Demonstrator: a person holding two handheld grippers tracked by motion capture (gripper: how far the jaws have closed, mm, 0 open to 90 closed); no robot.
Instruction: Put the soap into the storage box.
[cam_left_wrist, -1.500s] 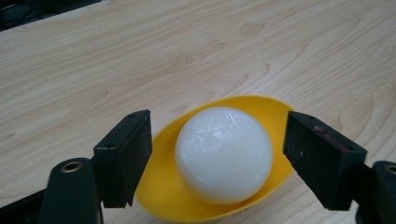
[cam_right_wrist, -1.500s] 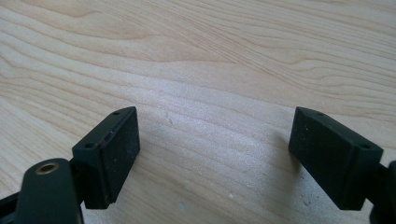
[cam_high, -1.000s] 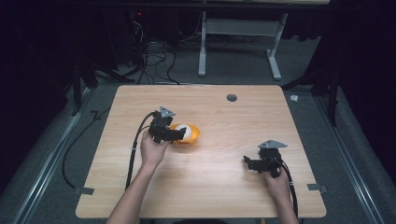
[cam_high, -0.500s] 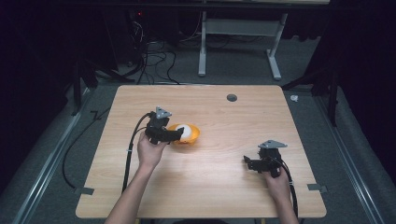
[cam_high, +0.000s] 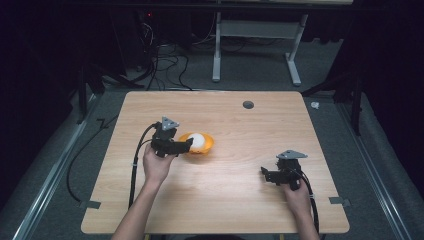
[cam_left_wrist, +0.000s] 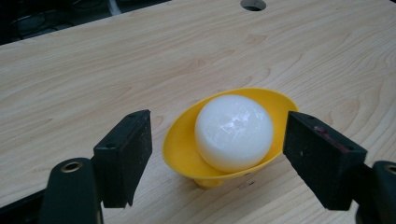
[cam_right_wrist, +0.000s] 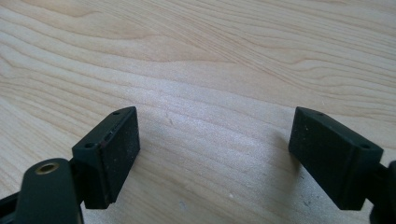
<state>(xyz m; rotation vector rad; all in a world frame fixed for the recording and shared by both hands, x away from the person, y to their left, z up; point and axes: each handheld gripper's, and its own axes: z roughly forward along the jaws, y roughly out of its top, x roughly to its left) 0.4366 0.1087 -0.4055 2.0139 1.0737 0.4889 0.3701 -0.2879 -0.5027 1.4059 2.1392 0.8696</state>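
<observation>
Left of centre, your left gripper (cam_left_wrist: 217, 154) had released fingers (cam_left_wrist: 123, 156) straddling the yellow bowl (cam_left_wrist: 182, 149); you needed an even squeeze on its rim.

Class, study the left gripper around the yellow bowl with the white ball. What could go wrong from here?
1. The left gripper is open around the yellow bowl; closing on its thin sloped rim could tip it.
2. The white ball rises above the rim, so a tilt might roll it onto the table.

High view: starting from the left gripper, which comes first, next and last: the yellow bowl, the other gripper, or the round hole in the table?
1. yellow bowl, right at the left gripper.
2. round hole, toward the far edge.
3. right gripper, near the right side.
</observation>
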